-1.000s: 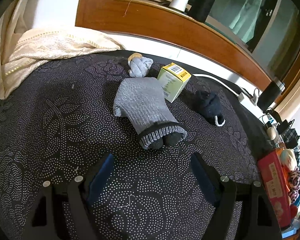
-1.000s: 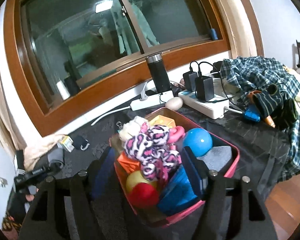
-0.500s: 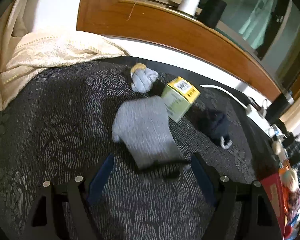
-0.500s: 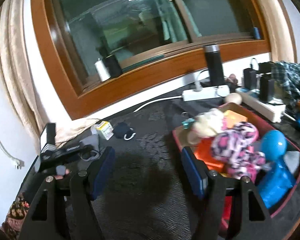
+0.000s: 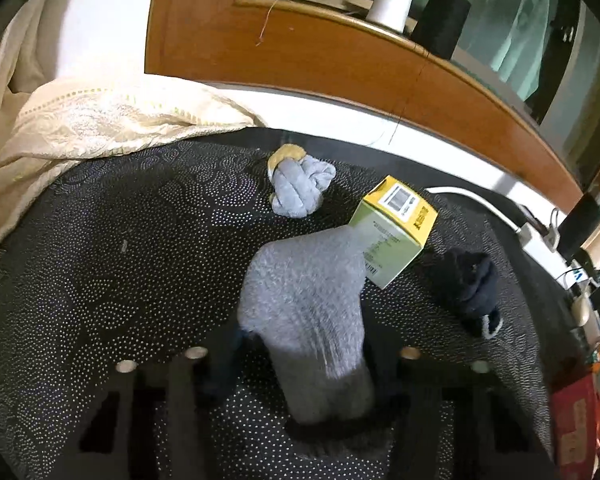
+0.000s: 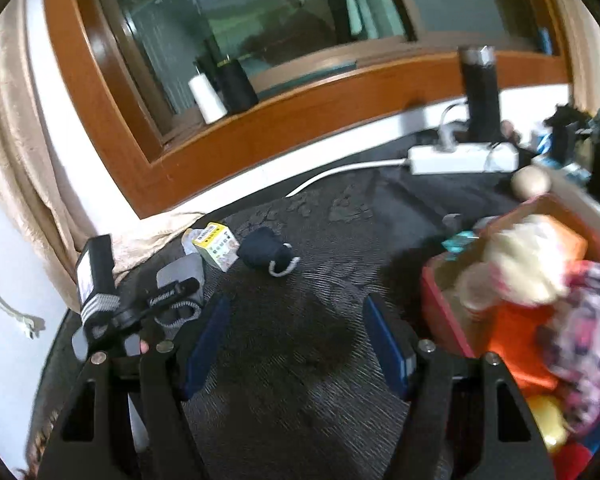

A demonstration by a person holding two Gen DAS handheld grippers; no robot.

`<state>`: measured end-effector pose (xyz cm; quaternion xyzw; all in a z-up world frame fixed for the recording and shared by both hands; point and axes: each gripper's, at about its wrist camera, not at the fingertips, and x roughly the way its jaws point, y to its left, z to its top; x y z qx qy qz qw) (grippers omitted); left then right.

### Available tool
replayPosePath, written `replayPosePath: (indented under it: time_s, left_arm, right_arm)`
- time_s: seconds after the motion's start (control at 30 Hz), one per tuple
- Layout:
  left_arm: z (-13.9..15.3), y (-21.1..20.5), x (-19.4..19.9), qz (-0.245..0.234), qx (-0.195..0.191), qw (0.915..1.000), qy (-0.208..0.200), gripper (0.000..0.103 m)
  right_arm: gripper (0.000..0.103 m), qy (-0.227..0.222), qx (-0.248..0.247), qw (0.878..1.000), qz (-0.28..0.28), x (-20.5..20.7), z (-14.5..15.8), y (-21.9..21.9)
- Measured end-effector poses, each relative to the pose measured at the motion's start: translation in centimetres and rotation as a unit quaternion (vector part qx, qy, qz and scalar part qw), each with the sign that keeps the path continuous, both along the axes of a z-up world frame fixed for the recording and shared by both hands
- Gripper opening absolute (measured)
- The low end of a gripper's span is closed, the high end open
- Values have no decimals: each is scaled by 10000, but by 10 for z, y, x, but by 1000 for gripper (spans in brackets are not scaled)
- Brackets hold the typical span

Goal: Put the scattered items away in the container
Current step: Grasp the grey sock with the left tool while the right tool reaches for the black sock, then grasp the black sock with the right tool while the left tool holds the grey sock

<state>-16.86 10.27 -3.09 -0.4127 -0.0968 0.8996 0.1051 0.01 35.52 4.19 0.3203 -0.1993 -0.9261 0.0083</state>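
In the left wrist view a grey sock (image 5: pixel 308 312) lies on the dark patterned cloth, its cuff end between the open fingers of my left gripper (image 5: pixel 304 372). Behind it stand a yellow-green box (image 5: pixel 392 232), a balled light grey sock (image 5: pixel 300 188) and a dark navy sock ball (image 5: pixel 468 292). In the right wrist view my right gripper (image 6: pixel 296 344) is open and empty above bare cloth. The red container (image 6: pixel 444 300), full of toys, is at its right. The box (image 6: pixel 216 244), the navy sock (image 6: pixel 266 254) and the left gripper (image 6: pixel 140 312) lie to its left.
A cream curtain (image 5: pixel 80 128) drapes over the far left of the cloth. A white power strip (image 6: pixel 460 158) with a cable and a dark flask (image 6: pixel 482 92) stand along the wooden window frame. Two thread spools (image 5: pixel 416 4) sit on the sill.
My left gripper has moved forward, so the grey sock's cuff now sits between its fingers. My right gripper has swung left from over the container to over the bare cloth.
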Motion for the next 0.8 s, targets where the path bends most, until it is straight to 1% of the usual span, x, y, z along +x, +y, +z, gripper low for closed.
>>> replayPosePath:
  time_s: [0.1, 0.17, 0.23, 0.33, 0.43, 0.57, 0.63, 0.7, 0.8]
  left_arm:
    - [6, -4, 4, -50, 121, 9999, 87, 40]
    - [11, -6, 7, -39, 126, 9997, 186, 40]
    - [16, -8, 9, 1, 133, 9995, 281, 40]
    - [18, -13, 9, 56, 195, 9992, 334, 40]
    - [20, -13, 4, 117, 195, 9992, 341, 40]
    - [17, -10, 1, 140, 194, 9993, 282, 40]
    - [15, -10, 0, 141, 190, 9994, 247, 40]
    - [13, -9, -1, 141, 189, 9995, 223, 40]
    - [13, -8, 0, 143, 175, 9995, 227, 40]
  right_arm:
    - [73, -267, -244, 9993, 62, -40, -13, -4]
    - [73, -419, -327, 9986, 79, -66, -23, -8]
    - [73, -556, -309, 9979, 136, -88, -31, -13]
    - [73, -750, -272, 9966, 209, -121, -42, -22]
    - [73, -849, -151, 9959, 272, -148, -49, -29]
    - [73, -1016, 53, 9942, 337, -170, -60, -37]
    - [67, -1041, 103, 9934, 466, -172, -65, -42]
    - [53, -1072, 155, 9924, 580, -173, -68, -46]
    - [47, -1110, 312, 9914, 623, -163, -62, -54]
